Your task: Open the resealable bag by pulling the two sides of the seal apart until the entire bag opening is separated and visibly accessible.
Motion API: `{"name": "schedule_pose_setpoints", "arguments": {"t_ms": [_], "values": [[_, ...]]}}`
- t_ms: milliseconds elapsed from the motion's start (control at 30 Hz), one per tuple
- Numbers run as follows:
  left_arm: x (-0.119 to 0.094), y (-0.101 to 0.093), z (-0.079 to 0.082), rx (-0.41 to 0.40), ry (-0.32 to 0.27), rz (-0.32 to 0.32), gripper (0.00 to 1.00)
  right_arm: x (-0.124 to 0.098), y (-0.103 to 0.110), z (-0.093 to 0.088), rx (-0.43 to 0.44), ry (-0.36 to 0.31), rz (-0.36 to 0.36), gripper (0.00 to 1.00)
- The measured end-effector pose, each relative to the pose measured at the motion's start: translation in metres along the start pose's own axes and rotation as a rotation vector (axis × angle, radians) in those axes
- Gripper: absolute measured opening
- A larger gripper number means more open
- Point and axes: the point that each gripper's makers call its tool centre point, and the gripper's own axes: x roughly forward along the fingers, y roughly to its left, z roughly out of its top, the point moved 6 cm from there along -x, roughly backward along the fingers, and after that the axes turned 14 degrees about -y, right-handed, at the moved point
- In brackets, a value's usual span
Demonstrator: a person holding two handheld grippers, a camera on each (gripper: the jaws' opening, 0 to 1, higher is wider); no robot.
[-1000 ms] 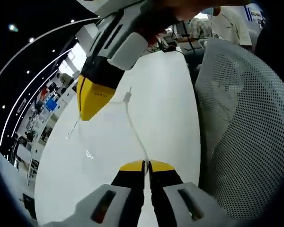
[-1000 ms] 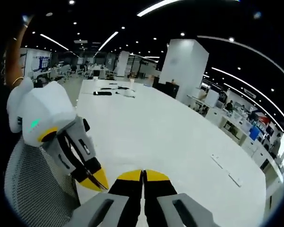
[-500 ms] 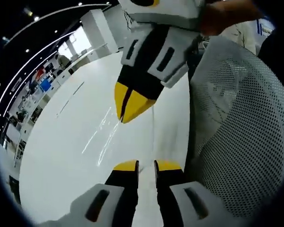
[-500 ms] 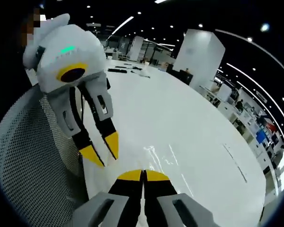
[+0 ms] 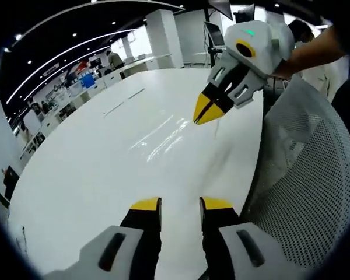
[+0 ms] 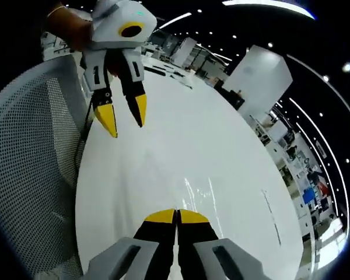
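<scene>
The resealable bag is clear and shows mostly as glints on the white table. My right gripper comes in from the upper right, jaws together, with a thin clear edge of the bag trailing from its tip. In the right gripper view the bag's glints reach right up to the same shut right gripper. My left gripper stands open with nothing between its jaws. It appears again as the left gripper at the upper left, well clear of the bag.
A white mesh chair back stands against the table's near edge; the chair back fills the left there. A person's hand holds the right gripper. Thin strips lie on the table farther out, and dark items at its far end.
My left gripper has opened, let go of the bag and drawn away from the right gripper. The right gripper stays shut, and the bag now lies lower on the table.
</scene>
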Motion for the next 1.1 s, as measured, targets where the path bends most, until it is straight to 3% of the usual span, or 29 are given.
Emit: {"name": "schedule_pose_setpoints", "arguments": {"t_ms": [267, 700, 1100], "values": [[-0.008, 0.010, -0.006, -0.012, -0.006, 0.043, 0.32, 0.016, -0.025, -0.016, -0.031, 0.022, 0.015, 0.00], [0.004, 0.011, -0.002, -0.019, -0.012, 0.056, 0.35, 0.040, -0.062, -0.044, -0.057, 0.079, 0.008, 0.00], [-0.001, 0.016, -0.008, -0.032, 0.013, 0.089, 0.36, 0.038, -0.048, -0.051, 0.024, 0.093, 0.013, 0.04]]}}
